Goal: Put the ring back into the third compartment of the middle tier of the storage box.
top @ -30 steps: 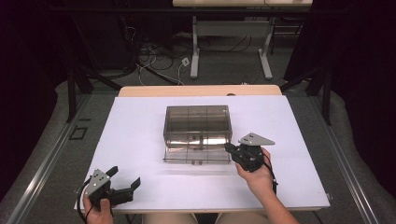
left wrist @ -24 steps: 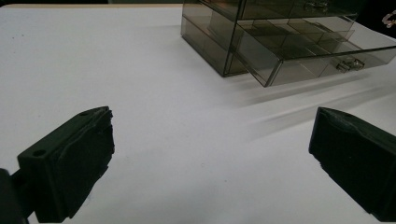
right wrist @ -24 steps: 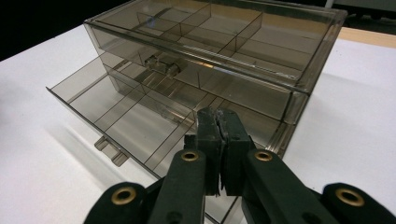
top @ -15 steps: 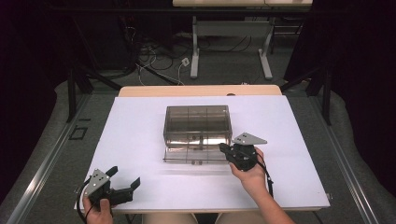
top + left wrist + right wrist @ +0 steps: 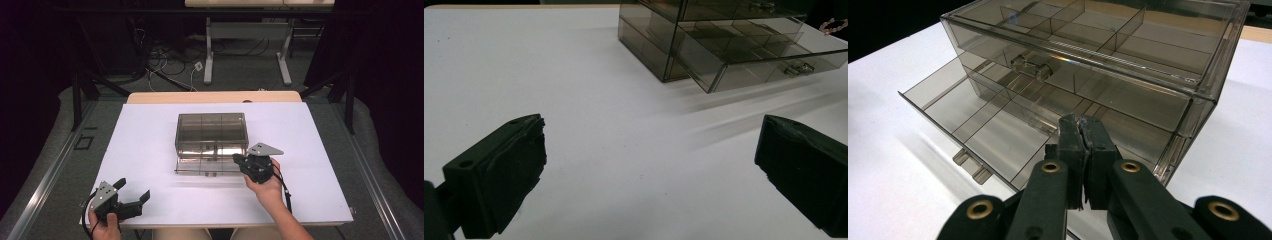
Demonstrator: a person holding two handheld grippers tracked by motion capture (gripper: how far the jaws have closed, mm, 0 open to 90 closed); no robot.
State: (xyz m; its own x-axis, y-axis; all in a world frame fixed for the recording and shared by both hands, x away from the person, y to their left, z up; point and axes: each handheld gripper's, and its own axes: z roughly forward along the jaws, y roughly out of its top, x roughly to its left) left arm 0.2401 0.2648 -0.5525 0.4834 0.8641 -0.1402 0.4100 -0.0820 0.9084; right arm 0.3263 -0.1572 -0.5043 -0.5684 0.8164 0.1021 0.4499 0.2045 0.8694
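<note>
A smoky clear plastic drawer box (image 5: 211,131) stands in the middle of the white table (image 5: 150,150). Its lower drawer (image 5: 200,167) is pulled out toward me, with empty compartments. My right gripper (image 5: 237,161) is shut, its tips at the right end of the open drawer. In the right gripper view the jaws (image 5: 1081,122) are pressed together above the drawer (image 5: 988,125), right beside the box's corner (image 5: 1193,110). My left gripper (image 5: 134,192) rests open near the table's front left corner. It faces the box (image 5: 704,30) from a distance, with bare table between its fingers.
A wooden strip (image 5: 215,97) runs along the table's far edge. Beyond it are cables (image 5: 165,60) on the floor and the legs of another table (image 5: 209,55). The upper drawer is closed, with a small handle (image 5: 1030,66).
My right gripper has moved a little to the left, closer to the right end of the open drawer. The left gripper and the box have not moved.
</note>
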